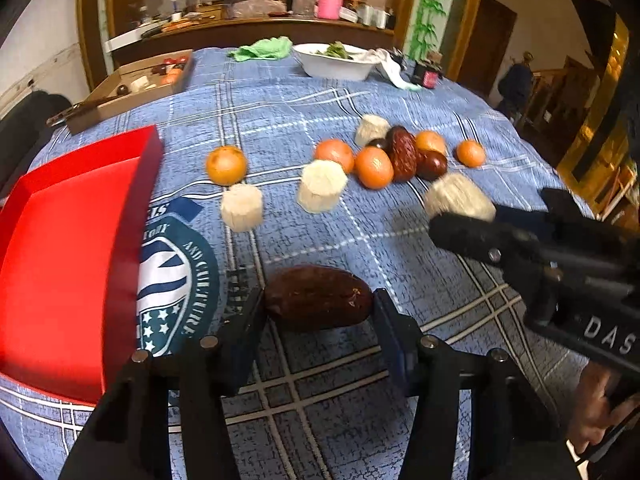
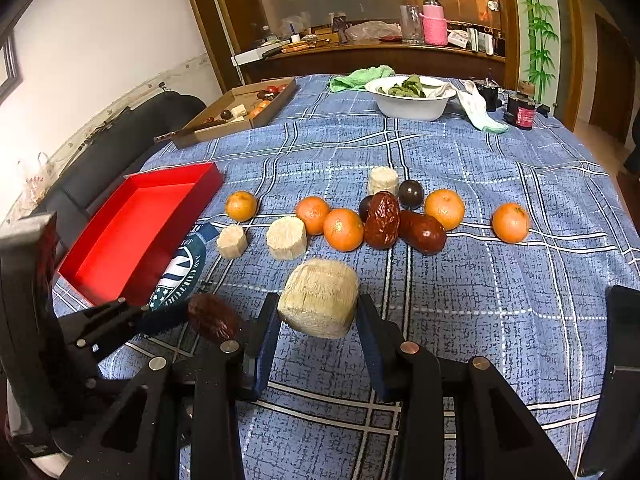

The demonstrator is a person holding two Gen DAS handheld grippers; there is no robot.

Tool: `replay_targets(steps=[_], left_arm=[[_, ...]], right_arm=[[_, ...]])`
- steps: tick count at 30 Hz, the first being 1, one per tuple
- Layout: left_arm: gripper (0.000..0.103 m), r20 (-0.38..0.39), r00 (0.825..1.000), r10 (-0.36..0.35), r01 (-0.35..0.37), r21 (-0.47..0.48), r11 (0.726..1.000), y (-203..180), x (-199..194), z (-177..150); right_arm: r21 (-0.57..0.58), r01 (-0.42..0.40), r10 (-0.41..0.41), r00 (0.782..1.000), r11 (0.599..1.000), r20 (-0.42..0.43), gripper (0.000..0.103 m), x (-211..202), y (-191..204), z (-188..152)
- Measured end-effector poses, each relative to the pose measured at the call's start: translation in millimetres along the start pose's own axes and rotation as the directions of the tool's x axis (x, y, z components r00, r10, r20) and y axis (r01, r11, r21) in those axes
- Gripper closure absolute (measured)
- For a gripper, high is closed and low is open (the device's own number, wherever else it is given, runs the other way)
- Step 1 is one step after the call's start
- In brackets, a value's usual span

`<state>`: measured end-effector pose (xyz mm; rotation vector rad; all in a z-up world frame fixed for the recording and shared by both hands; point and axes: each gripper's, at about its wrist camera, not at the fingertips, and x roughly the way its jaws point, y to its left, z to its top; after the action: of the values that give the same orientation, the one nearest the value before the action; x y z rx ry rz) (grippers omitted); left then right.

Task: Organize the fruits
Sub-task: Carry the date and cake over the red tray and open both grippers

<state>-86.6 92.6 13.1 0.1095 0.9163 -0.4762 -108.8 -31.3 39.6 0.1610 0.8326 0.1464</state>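
A dark brown date (image 1: pixel 316 298) lies lengthwise on the blue checked cloth between the fingers of my left gripper (image 1: pixel 316 308). Its pads stand close to both ends of the date without visibly squeezing it. The empty red tray (image 1: pixel 60 240) sits just to the left. My right gripper (image 2: pixel 318 308) is shut on a pale fibrous chunk (image 2: pixel 320 292) and holds it a little above the cloth. In the right wrist view the date (image 2: pixel 214 316) shows at the lower left, beside one left finger (image 2: pixel 160 316).
Several oranges (image 2: pixel 344 229), two more dates (image 2: pixel 382 220), dark plums (image 2: pixel 411 194) and pale chunks (image 2: pixel 286 238) lie mid-table. At the back stand a cardboard box (image 2: pixel 240 114), a white bowl (image 2: pixel 408 106), a green cloth (image 2: pixel 360 74) and a dark jar (image 2: pixel 522 114).
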Motion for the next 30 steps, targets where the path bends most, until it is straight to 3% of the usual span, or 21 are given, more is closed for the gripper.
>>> replay_targets(steps=[6, 13, 21, 25, 30], left_arm=[[0.051, 0.069, 0.998, -0.009, 0.014, -0.072, 0.997, 21.8, -27.6, 7.0], [0.051, 0.147, 0.981, 0.13, -0.097, -0.21, 0.973, 92.7, -65.5, 15.1], [0.05, 0.098, 0.951, 0.292, -0.235, -0.381, 0.894, 186.4, -72.8, 9.5], [0.05, 0.08, 0.948, 0.308, -0.244, -0.438, 0.865, 212.8, -72.8, 1.7], [0.05, 0.068, 0.952, 0.3, -0.233, -0.475, 0.848, 229.8, -72.7, -8.4]], right_arm=[[-0.019, -0.009, 0.009, 1.0, 1.0, 0.003, 0.061, -3.1, 7.8, 3.0], [-0.096, -0.087, 0.087, 0.996, 0.992, -0.013, 0.061, 6.4, 53.1, 20.8], [-0.212, -0.217, 0.207, 0.976, 0.953, -0.067, 0.061, 44.6, 145.3, 46.0], [-0.228, -0.274, 0.252, 0.96, 0.934, -0.121, 0.061, 71.3, 182.3, 50.3], [-0.256, -0.283, 0.245, 0.954, 0.924, -0.171, 0.061, 98.1, 212.1, 44.3]])
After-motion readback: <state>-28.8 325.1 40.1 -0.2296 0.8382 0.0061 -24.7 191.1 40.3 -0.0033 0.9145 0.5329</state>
